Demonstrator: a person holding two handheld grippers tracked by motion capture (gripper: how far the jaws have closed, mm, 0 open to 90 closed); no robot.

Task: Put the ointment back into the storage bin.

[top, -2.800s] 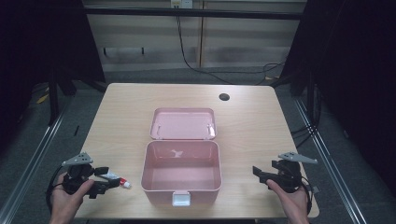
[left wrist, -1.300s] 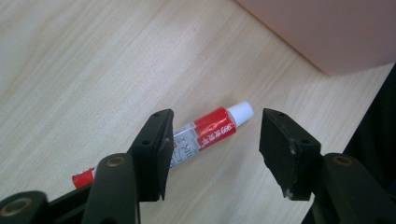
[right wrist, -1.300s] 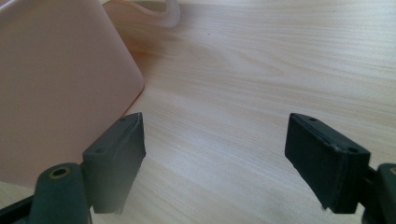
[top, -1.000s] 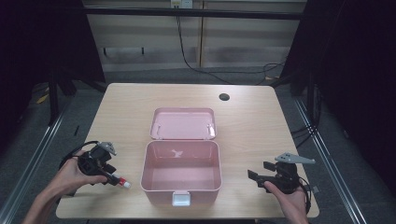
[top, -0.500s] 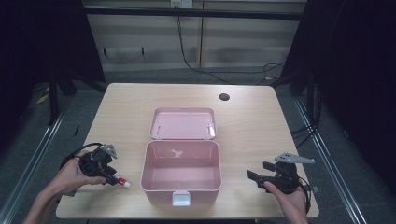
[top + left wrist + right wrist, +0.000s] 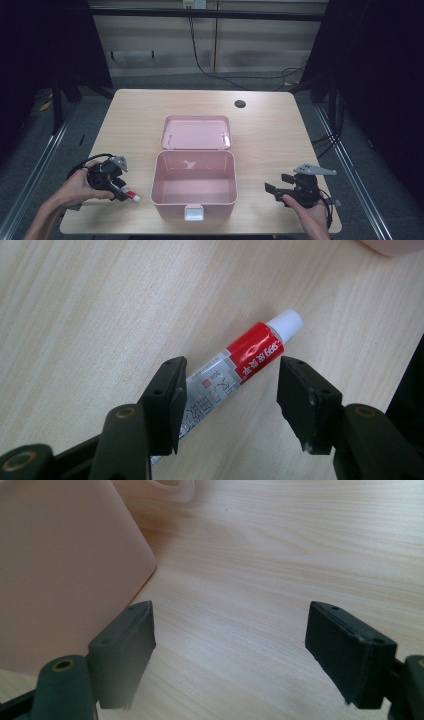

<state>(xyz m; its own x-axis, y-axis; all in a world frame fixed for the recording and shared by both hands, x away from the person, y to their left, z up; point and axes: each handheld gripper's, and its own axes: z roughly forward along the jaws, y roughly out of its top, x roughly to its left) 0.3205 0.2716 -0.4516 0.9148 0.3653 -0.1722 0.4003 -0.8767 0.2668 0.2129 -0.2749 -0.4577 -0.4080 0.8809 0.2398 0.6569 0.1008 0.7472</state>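
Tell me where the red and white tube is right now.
The tube lies on the table's near left part in the high view, left of the open pink box, between the open jaws of the left gripper.

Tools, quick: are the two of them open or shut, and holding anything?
Left tool: open, jaws on either side of the tube, not gripping it.
Right tool: open, holding nothing, beside the pink box.

Evenly lit tabletop, dark surroundings.
Glinting softly on the red band of the tube (image 6: 235,367) between the left gripper (image 6: 230,405) jaws; blurring the pink box (image 6: 60,565) wall beside the right gripper (image 6: 230,650); casting faint shadows under both.
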